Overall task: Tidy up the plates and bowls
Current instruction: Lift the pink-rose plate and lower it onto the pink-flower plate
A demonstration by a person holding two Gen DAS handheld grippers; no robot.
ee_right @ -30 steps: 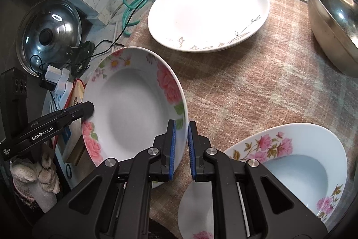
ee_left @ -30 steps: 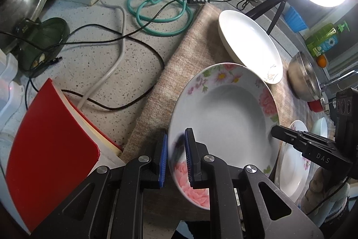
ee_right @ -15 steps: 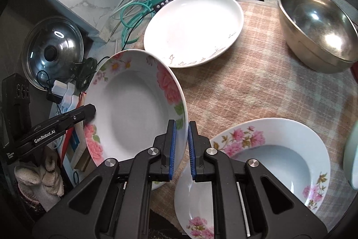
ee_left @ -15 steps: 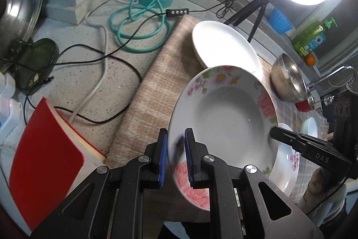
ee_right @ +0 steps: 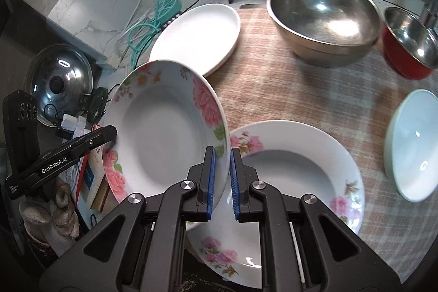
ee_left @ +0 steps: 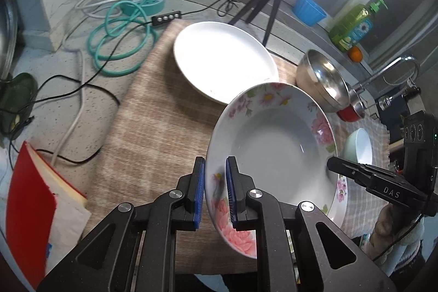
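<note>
A deep plate with pink flowers [ee_left: 276, 152] is held in the air between both grippers, tilted. My left gripper [ee_left: 215, 192] is shut on its near rim. My right gripper [ee_right: 222, 181] is shut on the opposite rim of the same plate [ee_right: 164, 127]. A second flowered plate [ee_right: 287, 177] lies on the checked cloth [ee_right: 287, 78] under and right of the held plate, partly hidden by it. A plain white plate [ee_right: 195, 36] lies at the back left of the cloth. It also shows in the left wrist view [ee_left: 223, 60].
A large steel bowl [ee_right: 323, 15], a red-sided steel bowl [ee_right: 409, 45] and a pale bowl [ee_right: 410, 144] stand on the cloth. A ring light tripod [ee_left: 262, 4], teal cable [ee_left: 120, 45], red book [ee_left: 32, 212] and pot lid [ee_right: 58, 84] lie around.
Both grippers have carried the flowered plate to the right and up, over the second flowered plate. More of the steel bowls and the pale bowl came into view.
</note>
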